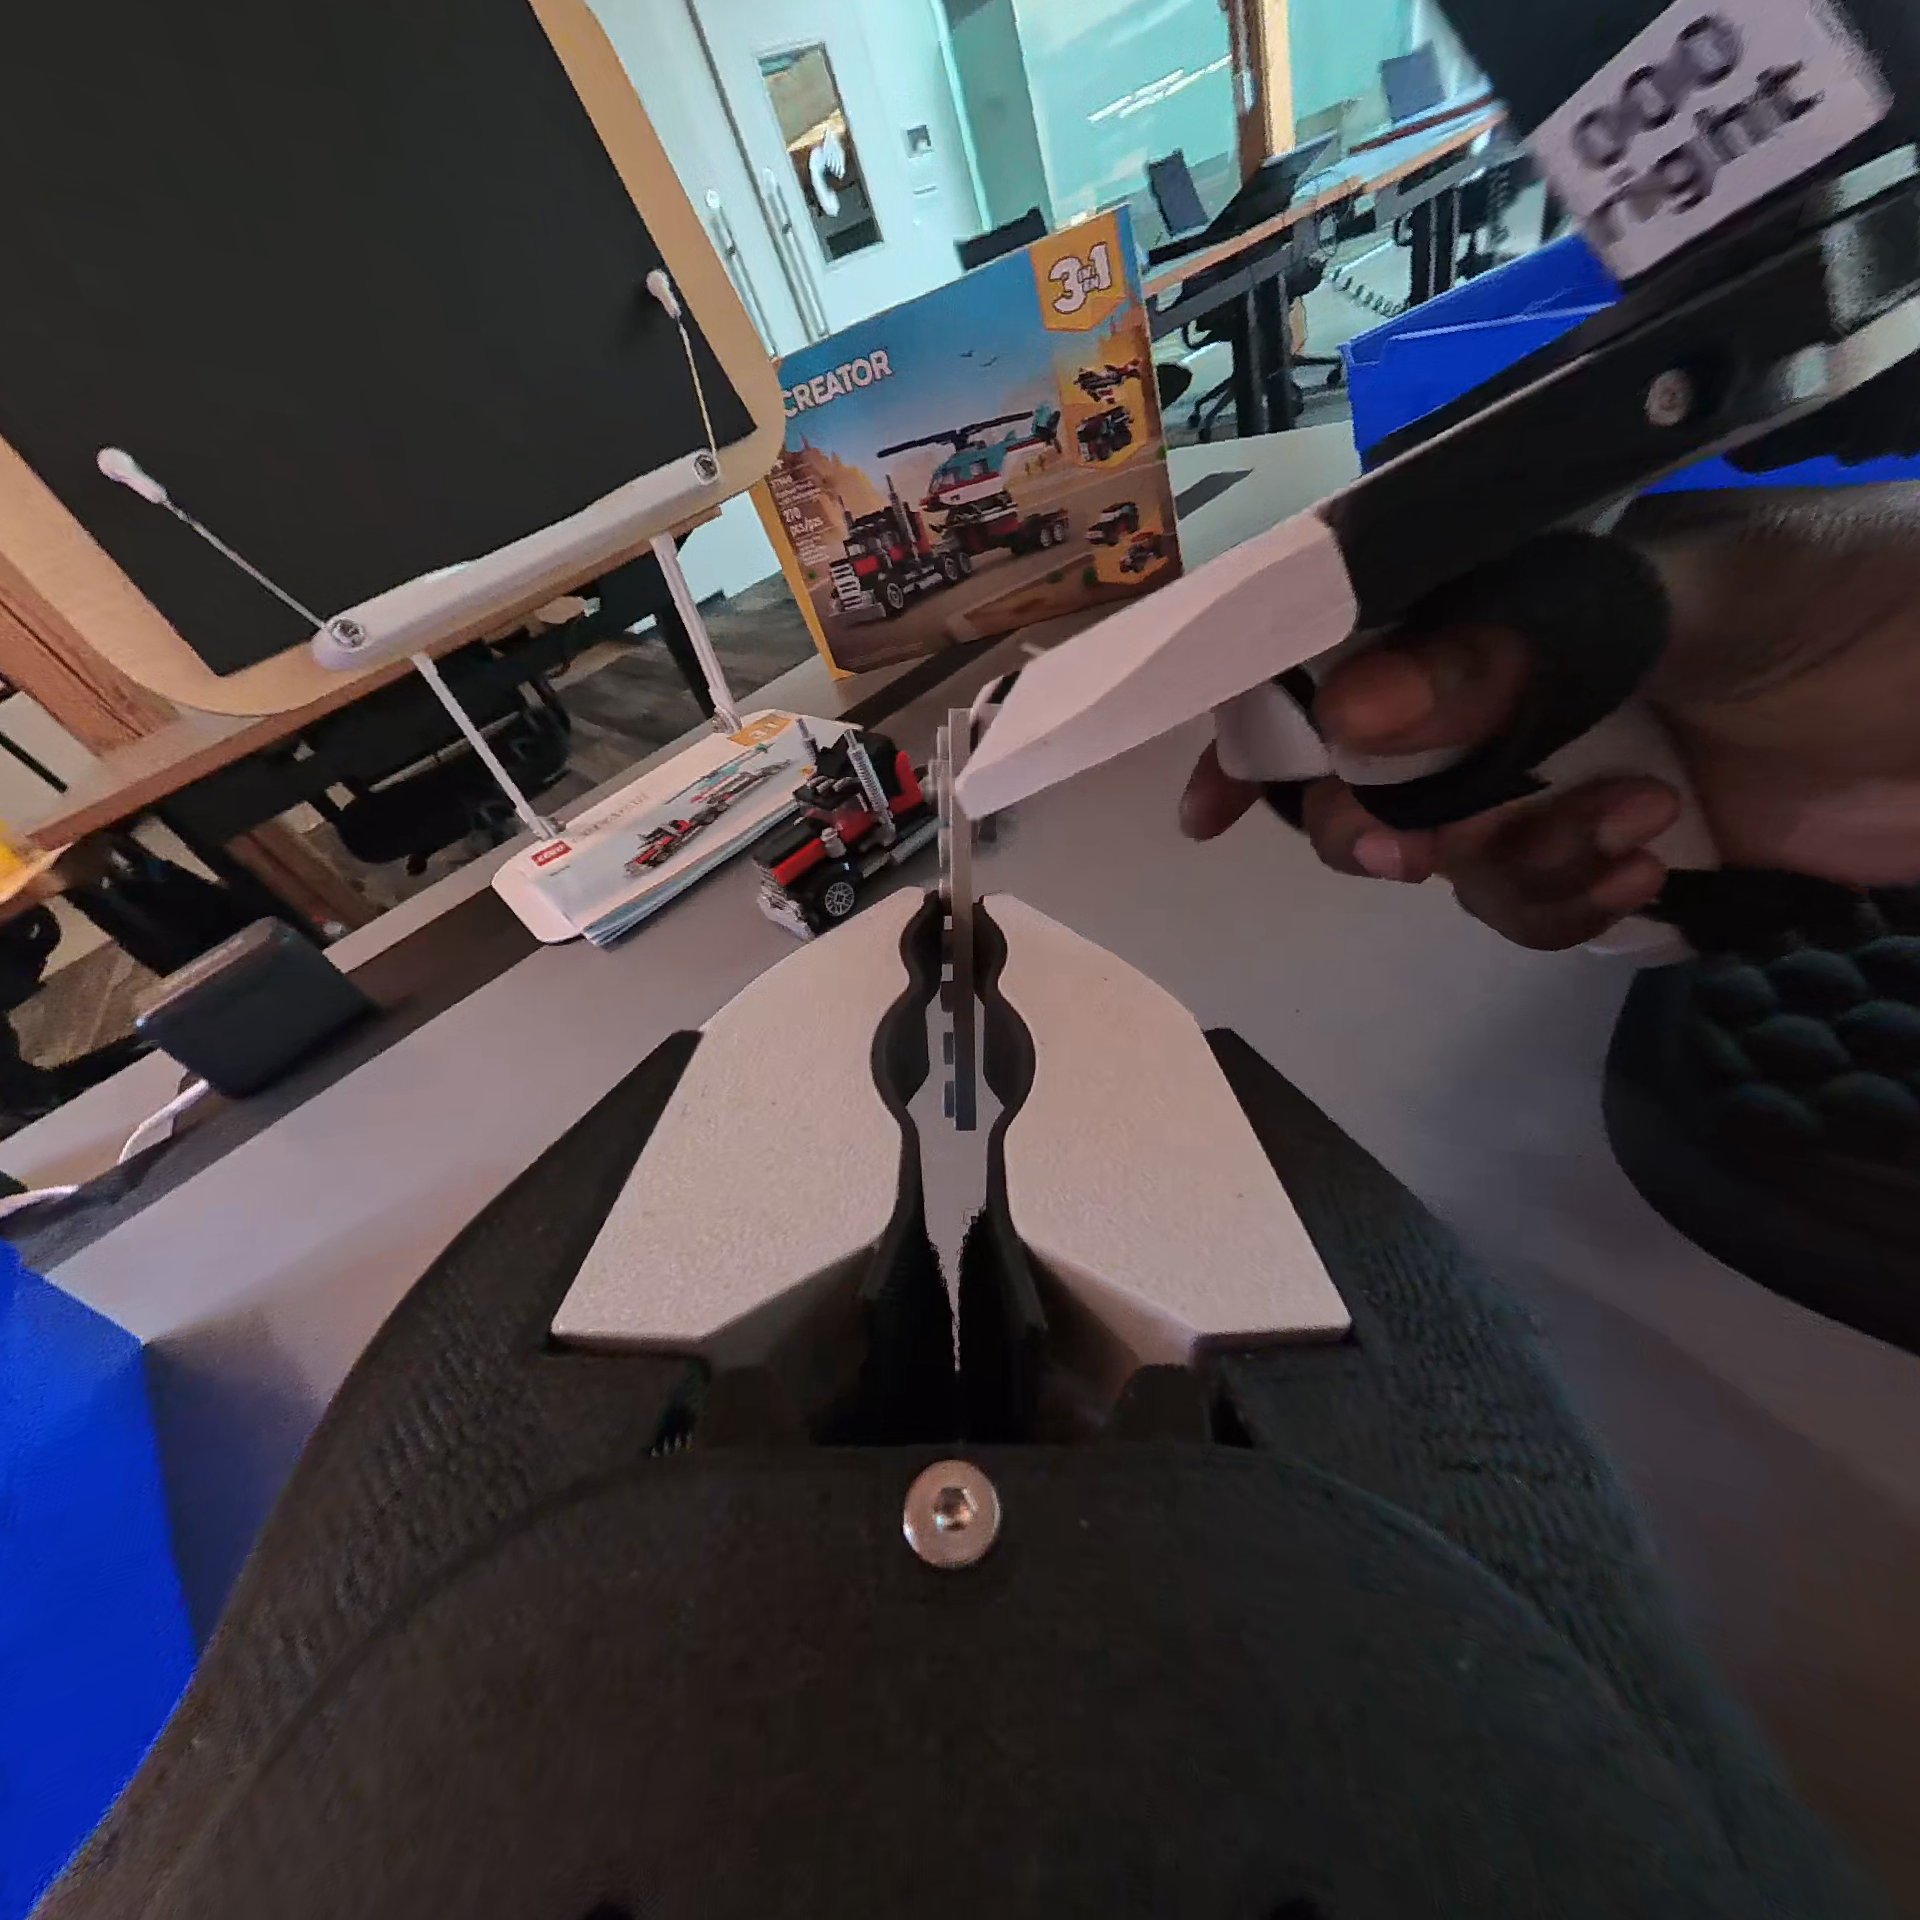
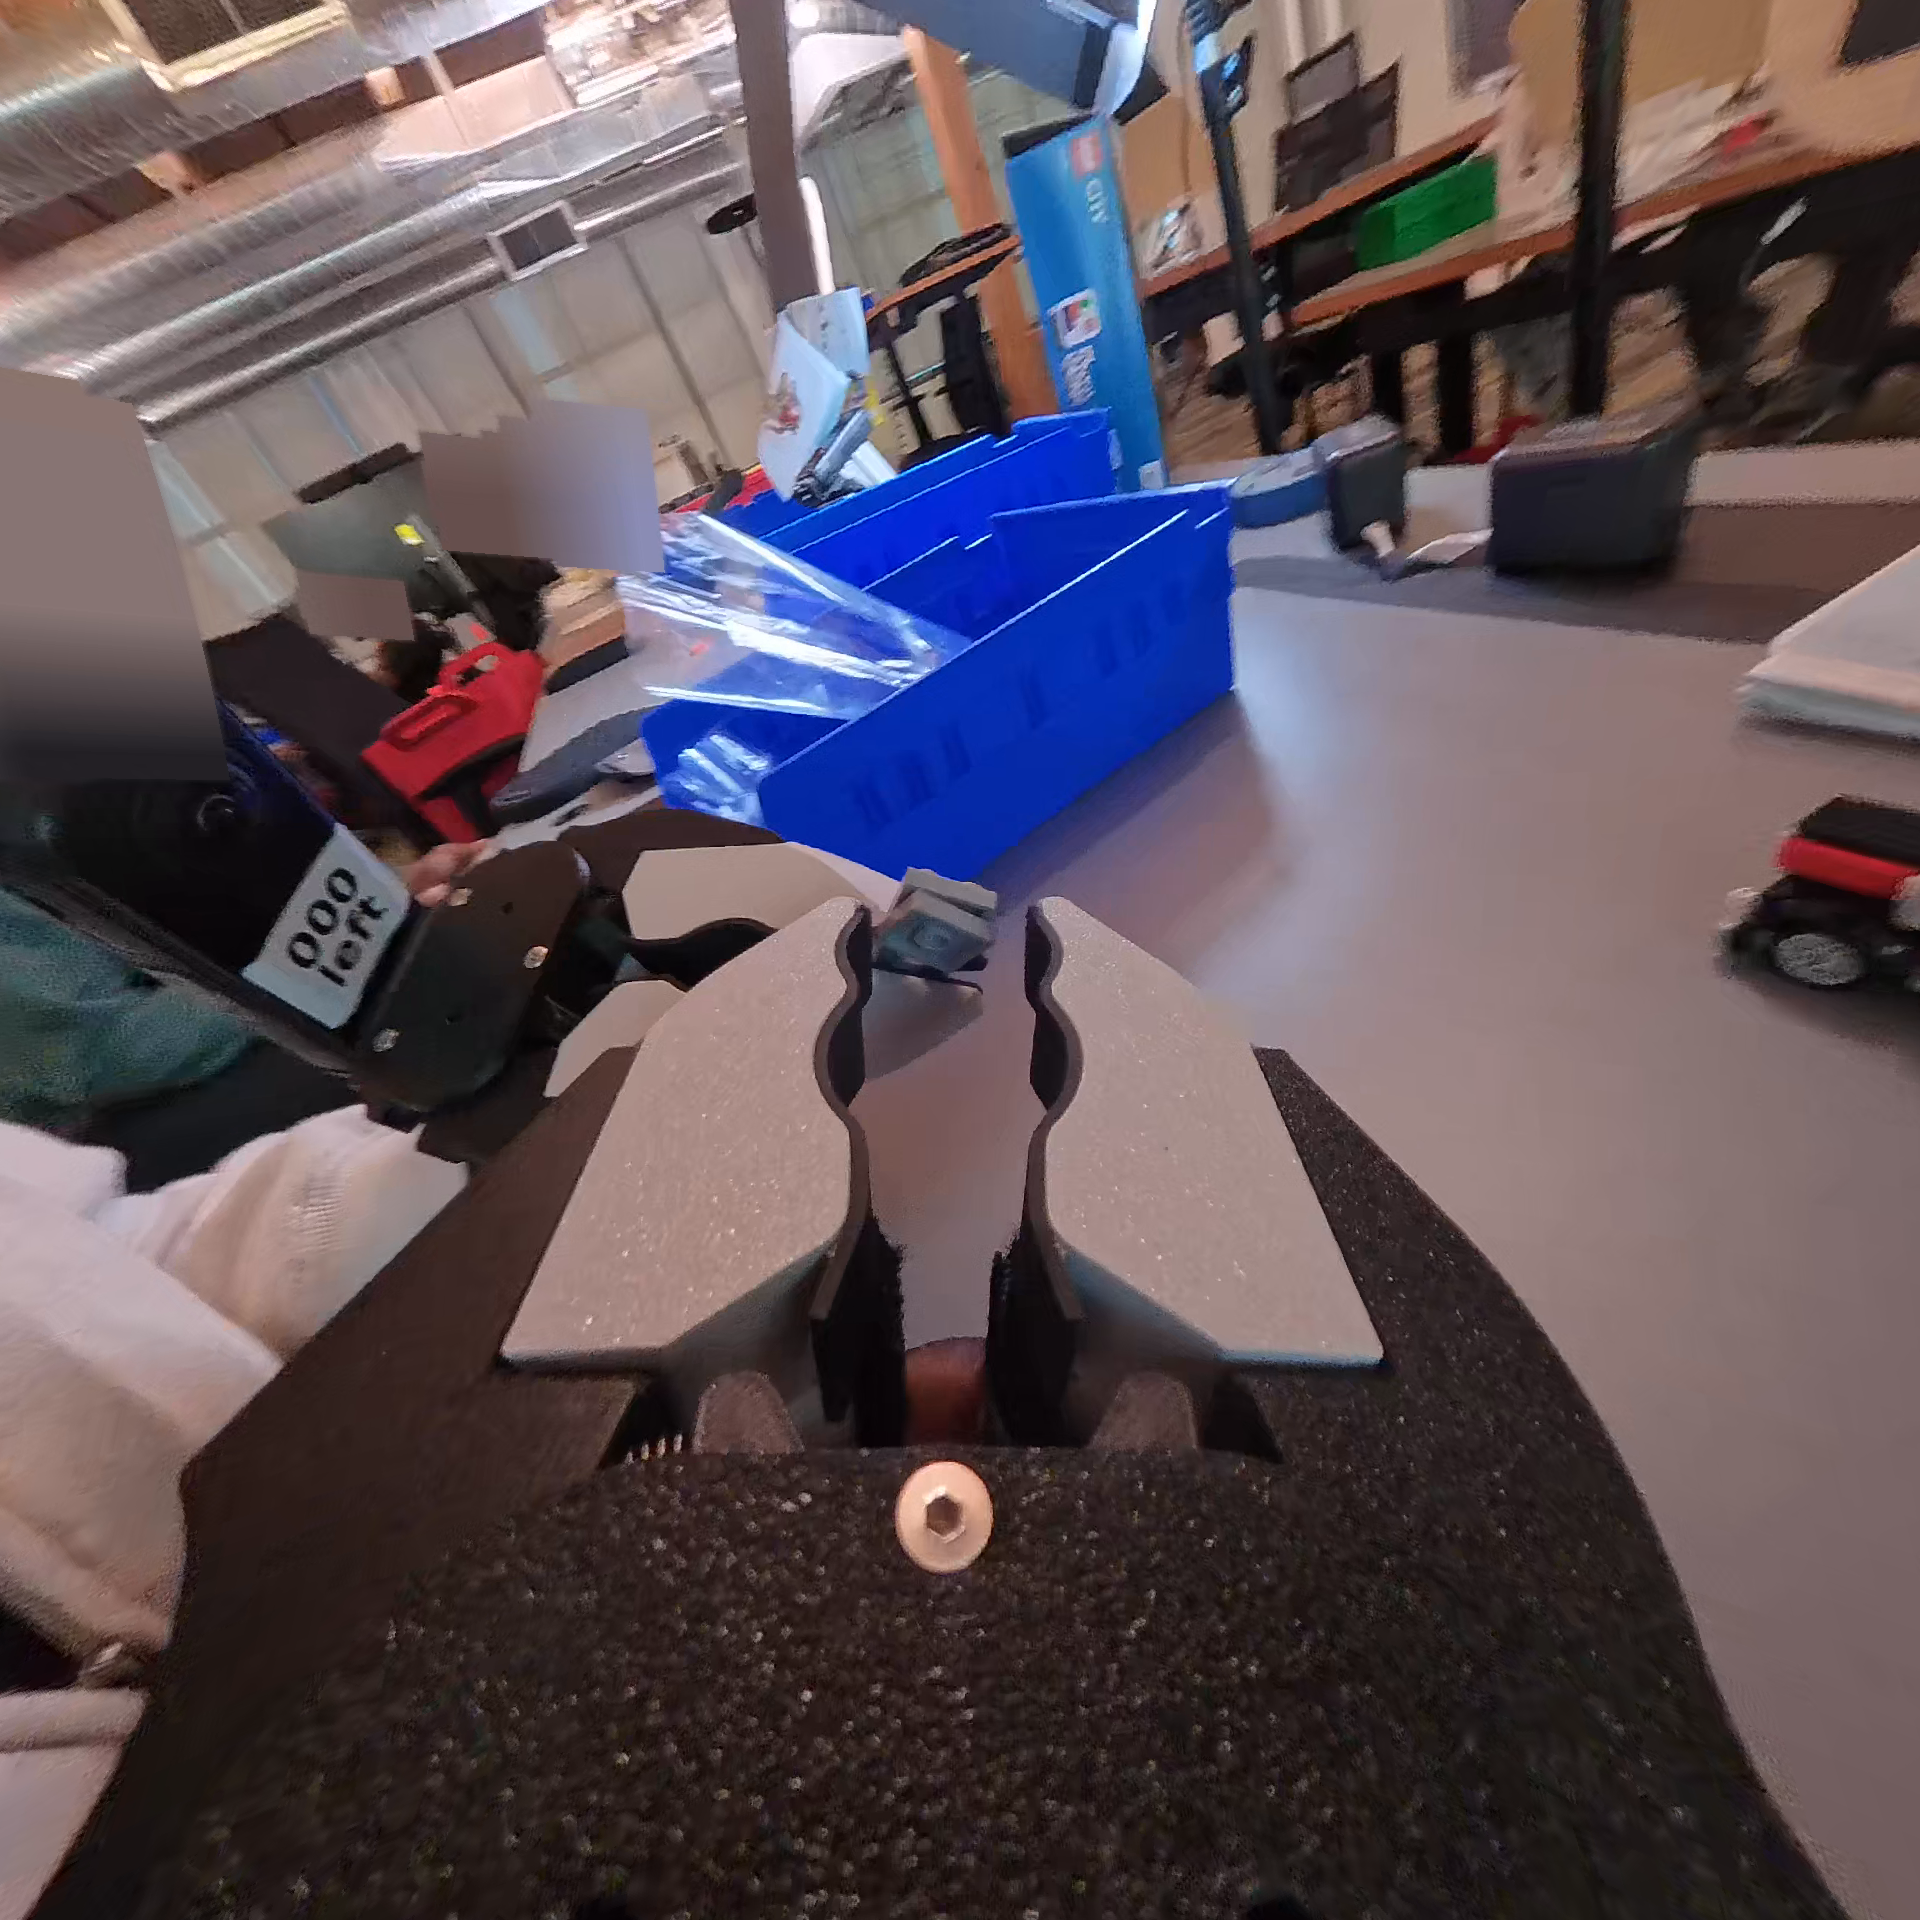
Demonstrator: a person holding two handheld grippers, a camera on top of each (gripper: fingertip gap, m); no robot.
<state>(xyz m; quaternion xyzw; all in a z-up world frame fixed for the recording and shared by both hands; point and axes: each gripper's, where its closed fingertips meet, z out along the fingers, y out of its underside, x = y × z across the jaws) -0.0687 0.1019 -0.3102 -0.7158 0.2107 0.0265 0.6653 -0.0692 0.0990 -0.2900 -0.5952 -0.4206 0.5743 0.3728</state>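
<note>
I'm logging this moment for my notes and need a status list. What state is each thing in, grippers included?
left gripper: shut on a thin grey plate, held on edge.
right gripper: open, nothing between its fingers, close to the plate's far end.
toy truck: built, standing on its wheels.
instruction booklet: closed, flat on the table.
toy box: upright.
blue bin: holds clear plastic bags.

Toy truck point(image 1: 842, 831) nr booklet point(image 1: 665, 821), box point(image 1: 977, 447), blue bins point(image 2: 997, 665).
</note>
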